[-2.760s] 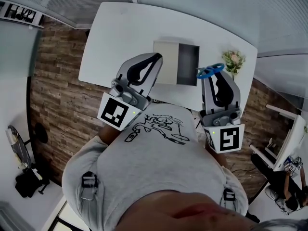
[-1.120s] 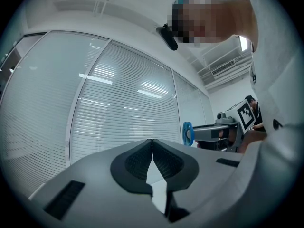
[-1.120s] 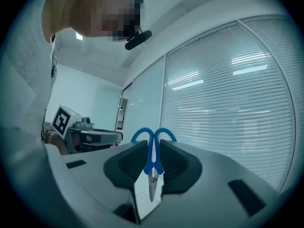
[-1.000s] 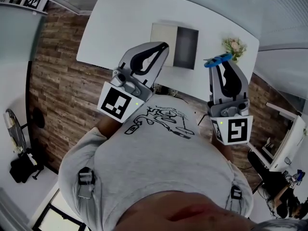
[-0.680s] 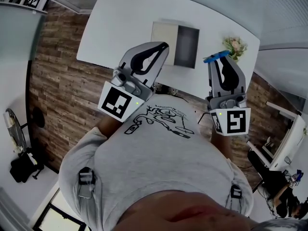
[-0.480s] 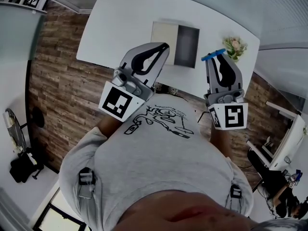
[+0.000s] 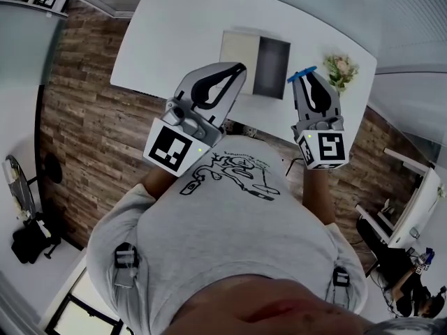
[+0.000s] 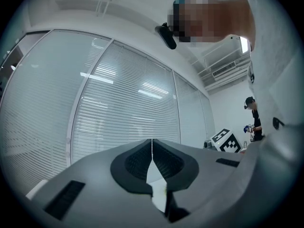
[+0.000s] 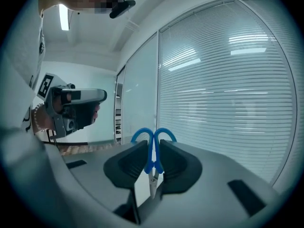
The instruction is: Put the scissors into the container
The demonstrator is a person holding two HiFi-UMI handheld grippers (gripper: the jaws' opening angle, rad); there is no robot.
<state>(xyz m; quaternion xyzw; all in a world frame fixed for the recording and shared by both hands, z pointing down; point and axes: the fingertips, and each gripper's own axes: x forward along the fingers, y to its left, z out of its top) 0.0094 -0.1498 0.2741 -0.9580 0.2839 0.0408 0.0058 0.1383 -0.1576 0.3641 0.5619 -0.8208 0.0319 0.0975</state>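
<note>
The left gripper (image 7: 236, 68) is raised in front of the person's grey shirt (image 7: 230, 222), over the near edge of the white surface (image 7: 174, 33). In the left gripper view its jaws are pressed together with nothing between them (image 8: 152, 144), and they point up at window blinds (image 8: 123, 113).

Just right of that gripper's tip, the container (image 7: 254, 39) lies flat on the surface. It is a shallow rectangular box in 2 halves, a pale one on the left and a dark grey one on the right. From the head view, what the dark half holds cannot be made out.

Right of the container, the right gripper (image 7: 305, 77) is clamped on the scissors (image 7: 302, 73). They are up in the air at the container's right side, not in it. In the right gripper view the 2 blue handle loops (image 9: 153, 137) stick out past the jaw tips, and the metal blades run back between the pads toward the gripper's body.

Farther right, a small bunch of flowers (image 7: 340, 70) stands near the surface's edge.
</note>
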